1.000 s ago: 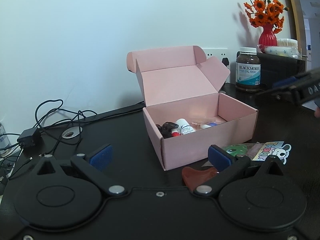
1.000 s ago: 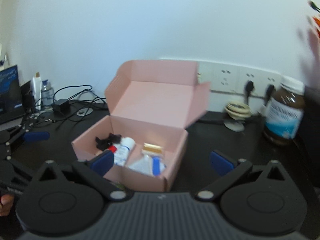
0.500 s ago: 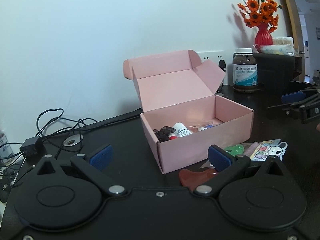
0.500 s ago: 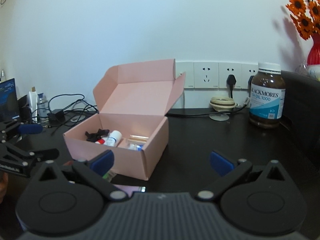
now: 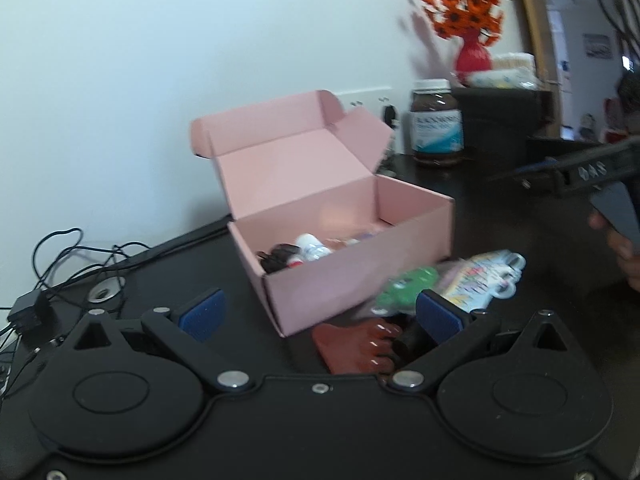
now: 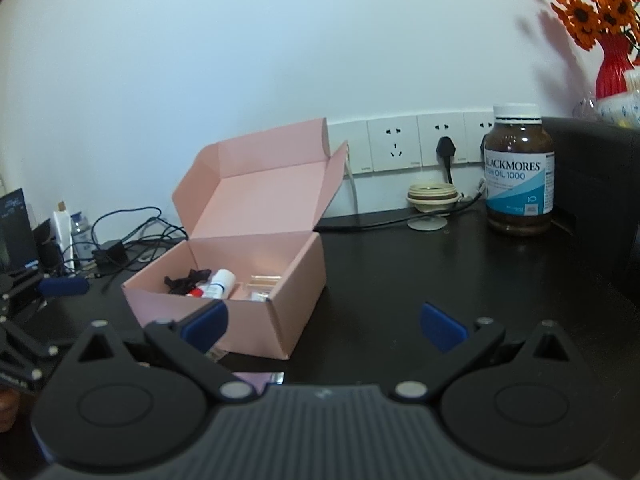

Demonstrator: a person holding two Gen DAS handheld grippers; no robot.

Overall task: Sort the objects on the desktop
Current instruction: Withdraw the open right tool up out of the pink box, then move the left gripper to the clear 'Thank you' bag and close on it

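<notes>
An open pink box stands on the black desk, holding a black clip, a white bottle and small packets. In front of it lie a brown claw-shaped piece, a green sticker and a colourful cartoon sticker pack. My left gripper is open, low over the desk, its right finger beside the brown piece. My right gripper is open and empty, right of the box's front corner. Seen from the left wrist view, the right gripper hovers at the far right.
A Blackmores fish oil jar stands at the back right by a black case and a red vase of orange flowers. Wall sockets, a suction holder and tangled cables with an adapter lie behind and left.
The left gripper has shifted closer to the box and the items in front of it; its view is blurred. The right gripper has drifted right and slightly forward. Both stay open.
</notes>
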